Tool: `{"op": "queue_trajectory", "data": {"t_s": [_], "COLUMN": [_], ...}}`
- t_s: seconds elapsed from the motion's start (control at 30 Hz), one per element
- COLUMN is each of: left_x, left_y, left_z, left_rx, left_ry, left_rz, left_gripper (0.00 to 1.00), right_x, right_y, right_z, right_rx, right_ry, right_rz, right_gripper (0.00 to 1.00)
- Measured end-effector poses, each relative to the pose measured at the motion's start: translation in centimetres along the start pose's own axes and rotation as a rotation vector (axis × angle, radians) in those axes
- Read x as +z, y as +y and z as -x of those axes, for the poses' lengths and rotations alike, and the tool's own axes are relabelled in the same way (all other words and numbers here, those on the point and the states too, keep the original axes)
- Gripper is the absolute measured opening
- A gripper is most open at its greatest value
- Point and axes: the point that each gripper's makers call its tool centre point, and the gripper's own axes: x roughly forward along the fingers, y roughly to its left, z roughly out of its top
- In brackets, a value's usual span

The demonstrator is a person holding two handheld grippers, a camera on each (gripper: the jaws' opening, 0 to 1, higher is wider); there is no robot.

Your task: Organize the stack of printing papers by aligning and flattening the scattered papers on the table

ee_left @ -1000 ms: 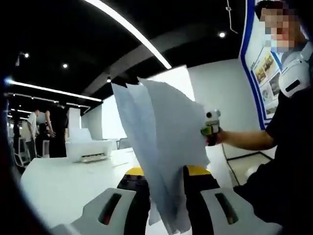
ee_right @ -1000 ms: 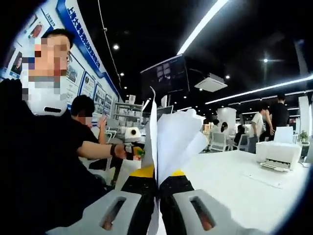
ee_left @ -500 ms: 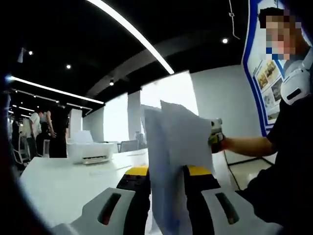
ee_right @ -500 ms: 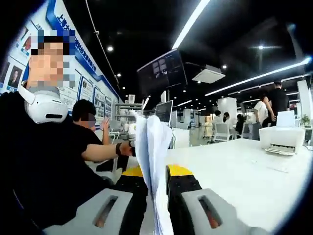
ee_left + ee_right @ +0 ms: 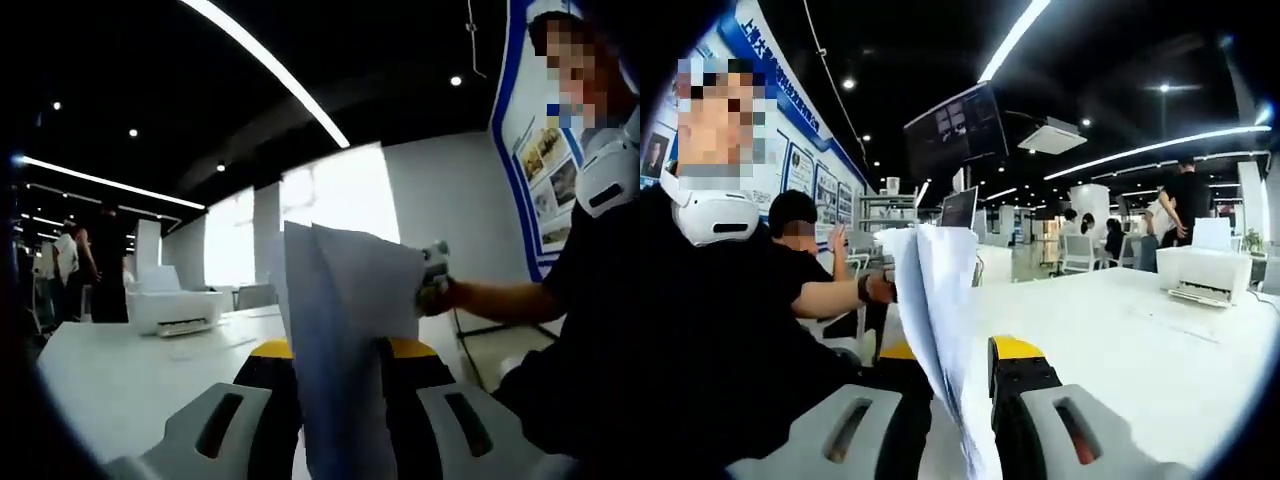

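**Paper stack held upright between two claws**

Dark ceiling with long light strips spans the top of both views, above a bright open office. Across the lower half of each view runs the white desk (image 5: 1140, 340), and a white printer (image 5: 172, 308) stands on it at middle left of the left gripper view and at far right of the right gripper view. A person in a dark top (image 5: 710, 340) fills the left side of the right gripper view and the right edge of the left gripper view.

The papers (image 5: 345, 330) rise on edge from the bottom centre of each view, several white sheets fanned slightly at their top edges. The left claw (image 5: 335, 375) has its black, yellow-tipped jaws clamped on the sheets from both sides. The right claw (image 5: 952, 375) likewise grips the papers between its jaws, and it also appears in the left gripper view at centre right (image 5: 432, 272), just beyond the far edge of the sheets.
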Motion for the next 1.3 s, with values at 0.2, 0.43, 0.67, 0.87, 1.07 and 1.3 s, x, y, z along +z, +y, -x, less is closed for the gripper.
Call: {"op": "queue_trajectory", "data": {"t_s": [0.2, 0.43, 0.67, 0.87, 1.07, 1.3], "left_x": [-0.1, 0.4, 0.0, 0.2, 0.4, 0.1], "left_y": [0.4, 1.1, 0.1, -0.1, -0.1, 0.4], "left_z": [0.1, 0.8, 0.1, -0.2, -0.7, -0.8], "left_rx": [0.022, 0.034, 0.016, 0.013, 0.028, 0.048], "left_ry": [0.03, 0.015, 0.02, 0.012, 0.012, 0.035], "left_rz": [-0.022, 0.001, -0.009, -0.001, -0.001, 0.004], "left_gripper": [0.34, 0.35, 0.36, 0.36, 0.36, 0.36], "right_x": [0.0, 0.3, -0.4, 0.8, 2.3, 1.8], "right_y": [-1.2, -2.0, -2.3, -2.3, -2.3, -2.8], "right_z": [0.7, 2.6, 3.2, 3.0, 2.2, 2.7], "right_rx": [-0.043, -0.095, -0.257, -0.329, -0.363, -0.384], "right_ry": [-0.004, -0.035, -0.045, -0.078, -0.12, -0.087], "right_rz": [-0.013, -0.049, -0.046, -0.075, -0.089, -0.058], "right_gripper": [0.17, 0.18, 0.2, 0.2, 0.21, 0.16]}}
